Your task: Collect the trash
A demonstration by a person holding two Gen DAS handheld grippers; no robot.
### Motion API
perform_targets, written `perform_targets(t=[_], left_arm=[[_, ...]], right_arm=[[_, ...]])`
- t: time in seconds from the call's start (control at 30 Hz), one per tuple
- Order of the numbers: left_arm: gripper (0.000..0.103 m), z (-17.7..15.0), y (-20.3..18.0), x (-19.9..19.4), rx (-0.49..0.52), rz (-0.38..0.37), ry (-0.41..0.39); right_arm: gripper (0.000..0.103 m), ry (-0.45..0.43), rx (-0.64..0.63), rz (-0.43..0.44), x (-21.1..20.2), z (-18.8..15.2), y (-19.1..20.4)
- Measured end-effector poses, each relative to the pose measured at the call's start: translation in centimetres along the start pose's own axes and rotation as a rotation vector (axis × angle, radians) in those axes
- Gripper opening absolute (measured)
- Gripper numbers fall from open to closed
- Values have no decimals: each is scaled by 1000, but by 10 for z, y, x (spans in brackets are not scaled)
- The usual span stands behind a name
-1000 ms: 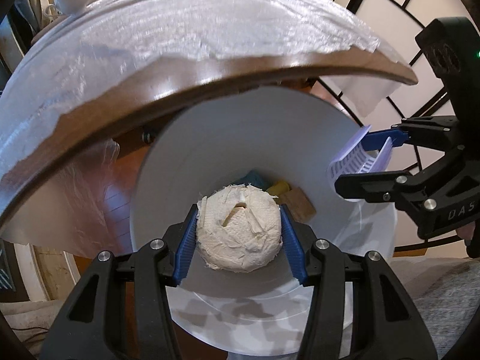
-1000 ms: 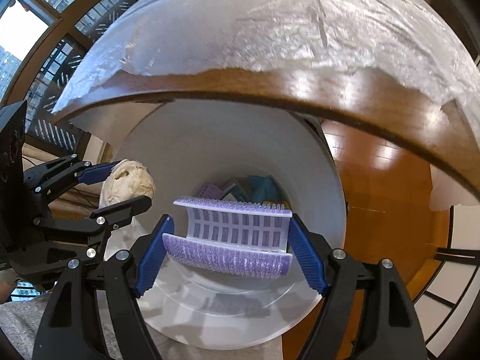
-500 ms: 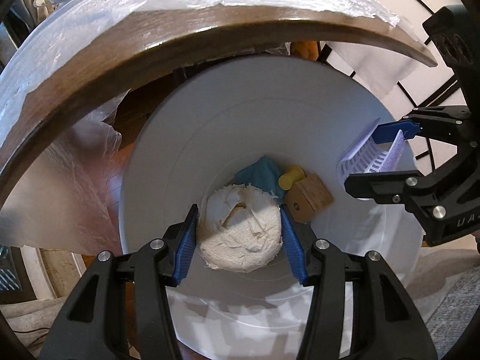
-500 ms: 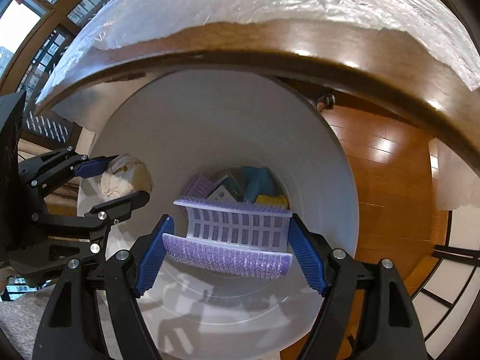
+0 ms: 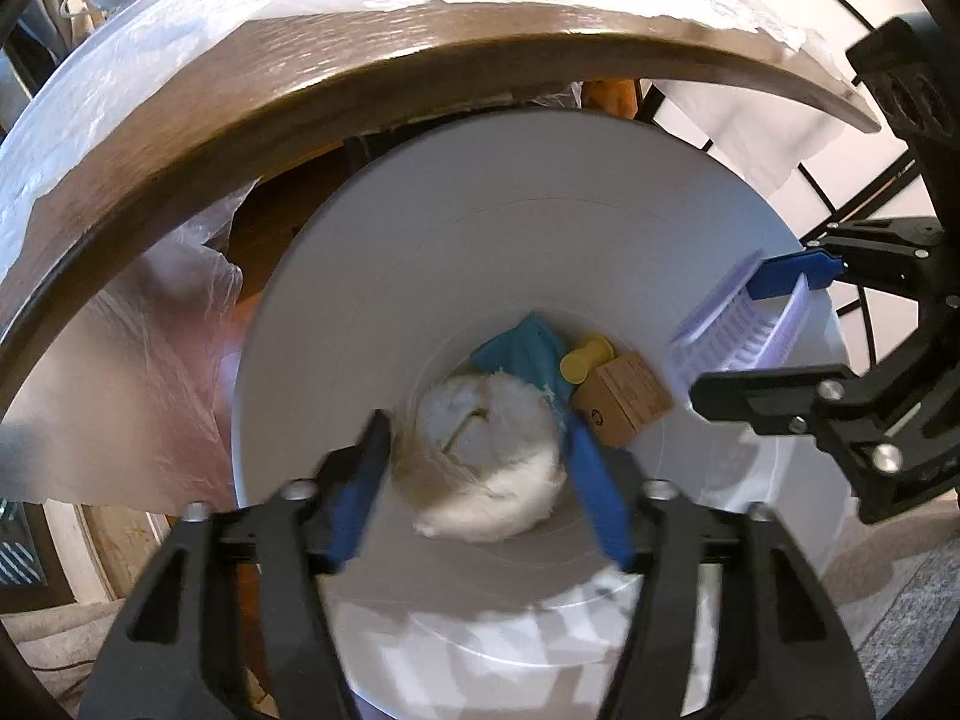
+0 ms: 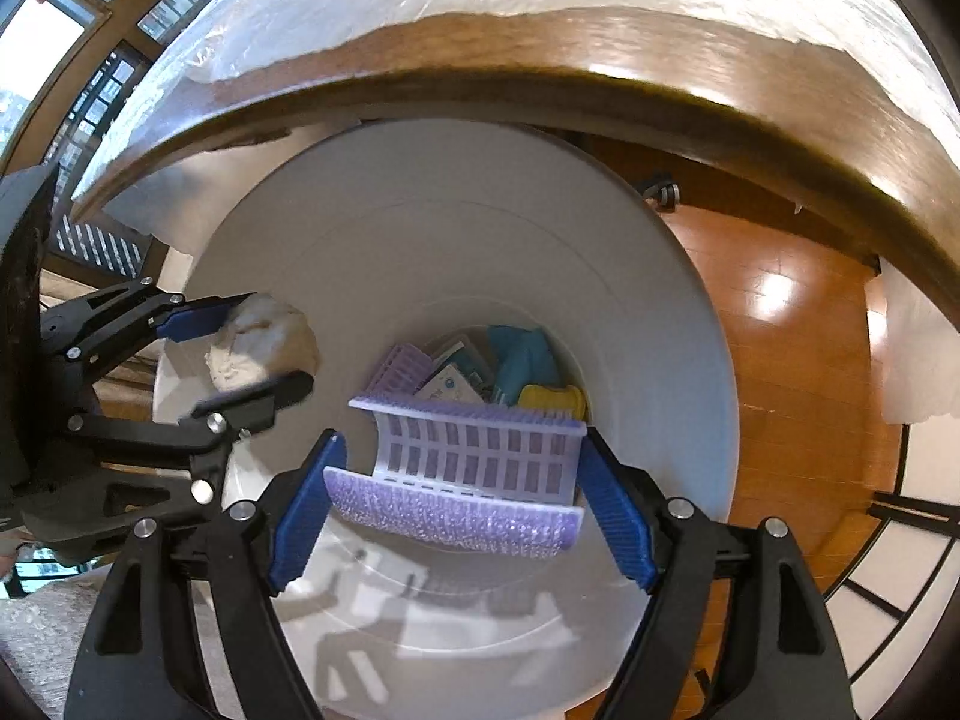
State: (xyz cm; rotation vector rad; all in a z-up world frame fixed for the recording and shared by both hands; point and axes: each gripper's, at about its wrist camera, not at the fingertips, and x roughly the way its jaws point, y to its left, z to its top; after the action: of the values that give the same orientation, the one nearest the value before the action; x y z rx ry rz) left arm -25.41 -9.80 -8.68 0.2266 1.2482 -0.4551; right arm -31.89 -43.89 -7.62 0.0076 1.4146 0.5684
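Over the white bin [image 5: 420,276], our left gripper [image 5: 480,480] has its jaws spread around the paper ball [image 5: 498,468]; our right gripper [image 6: 459,498] clamps the purple basket [image 6: 474,456].

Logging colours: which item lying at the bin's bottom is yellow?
The small yellow cylinder, lying between the teal cloth and the brown cardboard box.

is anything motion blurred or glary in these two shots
Left wrist view: the white tissue wad and the left claw are smeared by motion. Right wrist view: mostly sharp, with glare on the wood floor and claw shadows on the white bin.
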Motion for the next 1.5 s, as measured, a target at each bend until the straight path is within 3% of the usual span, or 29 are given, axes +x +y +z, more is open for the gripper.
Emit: perform_targets(t=[0.13, 0.27, 0.3, 0.33, 0.37, 0.4, 0.47, 0.57, 0.73, 0.9, 1.13, 1.5], left_arm=[[68, 2, 2, -20, 3, 2, -36], [69, 15, 6, -72, 8, -11, -158], [73, 22, 9, -88, 4, -15, -200], [84, 32, 16, -107, -10, -16, -262], [94, 42, 22, -120, -25, -10, -312], [97, 51, 30, -131, -42, 6, -359], [99, 74, 52, -144, -87, 57, -437], [99, 110, 91, -137, -166, 156, -470], [99, 160, 156, -95, -298, 221, -419], [99, 174, 198, -71, -399, 241, -379], [99, 187, 215, -51, -423, 293, -344], [102, 193, 218, -45, -424, 299, -302]], right_arm=[[88, -37, 34, 0, -24, -2, -6], [88, -181, 38, 25, -88, 11, -7], [90, -223, 34, 20, -102, 17, -9], [96, -266, 31, 7, -115, 25, -12], [98, -325, 31, -25, -130, 37, -18], [99, -367, 31, -53, -138, 47, -24], [99, -438, 46, -129, -148, 75, -45], [99, -469, 83, -224, -142, 118, -86], [99, -429, 165, -341, -121, 176, -157], [99, -423, 188, -363, -120, 204, -195], [99, -430, 159, -402, -112, 218, -206], [99, -462, 159, -412, -109, 209, -199]])
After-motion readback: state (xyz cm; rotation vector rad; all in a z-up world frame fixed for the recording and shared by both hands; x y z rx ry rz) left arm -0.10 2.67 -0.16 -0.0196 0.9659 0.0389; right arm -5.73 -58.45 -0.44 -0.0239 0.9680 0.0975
